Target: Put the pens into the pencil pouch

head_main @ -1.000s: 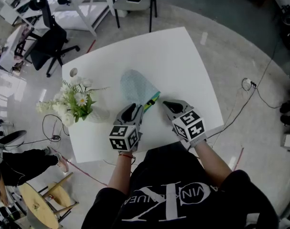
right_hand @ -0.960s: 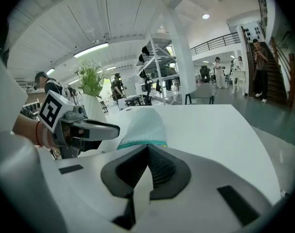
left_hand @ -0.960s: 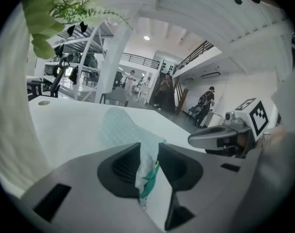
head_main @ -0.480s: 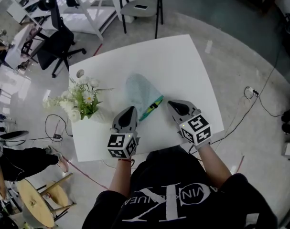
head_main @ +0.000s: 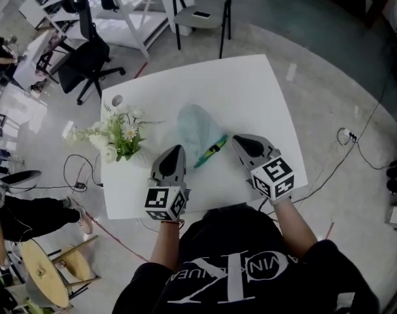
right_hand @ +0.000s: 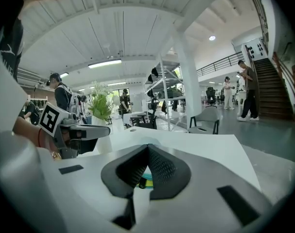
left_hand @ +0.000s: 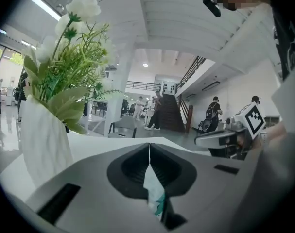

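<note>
Pens [head_main: 211, 150], a teal and green bundle, lie on the white bench [head_main: 250, 90] a little in from its near edge. They slant from near-left to far-right along the near-right side of the pale blue mesh pouch [head_main: 193, 124]. Whether their far ends already sit inside the pouch's mouth cannot be told. The pens sit in the gap between the two grippers, ahead of both. The left gripper [head_main: 176, 150] is just left of the pouch's narrow near end and touches nothing. The right gripper [head_main: 238, 138] is just right of the pens' far end and looks slightly the nearer to them. Both point almost level across the bench rather than down at it. The left gripper's fingers [left_hand: 132, 169] are pressed together; the pale, teal-edged sliver below where they meet looks like bench and pouch seen through the gap, not something held. The right gripper's fingers [right_hand: 162, 171] are likewise closed on nothing, with a bit of teal and yellow pen showing under them. Any pick-up would likely need one gripper to open and drop toward the pens across their long axis, while the other steadies the pouch. A vase of white flowers [head_main: 123, 139] stands at the bench's left edge, well clear of the work. Around the bench there is grey floor, an office chair [head_main: 87, 57] and a trailing cable [head_main: 345, 135]. Farther off there are people and a staircase in an open hall.
</note>
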A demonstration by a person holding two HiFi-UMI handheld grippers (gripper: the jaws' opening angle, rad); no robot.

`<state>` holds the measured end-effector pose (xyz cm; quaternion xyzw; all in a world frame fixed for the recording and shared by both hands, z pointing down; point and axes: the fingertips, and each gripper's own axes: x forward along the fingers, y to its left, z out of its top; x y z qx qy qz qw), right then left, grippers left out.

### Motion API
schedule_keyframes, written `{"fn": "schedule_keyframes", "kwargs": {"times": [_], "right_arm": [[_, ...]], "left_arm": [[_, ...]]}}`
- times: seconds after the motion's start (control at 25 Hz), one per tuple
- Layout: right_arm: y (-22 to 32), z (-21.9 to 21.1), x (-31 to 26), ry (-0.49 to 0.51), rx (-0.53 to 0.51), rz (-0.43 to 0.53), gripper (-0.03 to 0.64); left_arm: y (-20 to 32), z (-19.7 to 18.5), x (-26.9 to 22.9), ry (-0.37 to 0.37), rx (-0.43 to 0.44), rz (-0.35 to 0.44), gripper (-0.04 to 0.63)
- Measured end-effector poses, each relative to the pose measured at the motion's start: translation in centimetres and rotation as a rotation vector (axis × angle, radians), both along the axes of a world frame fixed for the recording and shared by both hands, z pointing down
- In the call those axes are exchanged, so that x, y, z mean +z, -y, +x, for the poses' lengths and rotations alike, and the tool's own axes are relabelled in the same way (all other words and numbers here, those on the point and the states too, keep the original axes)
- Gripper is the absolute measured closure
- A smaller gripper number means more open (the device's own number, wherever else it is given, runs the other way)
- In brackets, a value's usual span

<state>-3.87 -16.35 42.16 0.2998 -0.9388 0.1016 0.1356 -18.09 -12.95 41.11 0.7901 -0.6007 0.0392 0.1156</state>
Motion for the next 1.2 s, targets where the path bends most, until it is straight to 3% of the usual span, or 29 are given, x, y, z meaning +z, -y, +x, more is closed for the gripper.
{"fn": "schedule_keyframes", "kwargs": {"times": [0.64, 1.2], "right_arm": [[1.9, -0.5, -3.0, 0.047, -0.024, 0.064, 0.607], [3.0, -0.3, -3.6, 0.064, -0.026, 0.091, 0.609]], "left_arm": [[1.8, -0.8, -3.5, 0.008, -0.040, 0.103, 0.589], [3.1, -0.3, -4.1, 0.010, -0.031, 0.130, 0.589]]}}
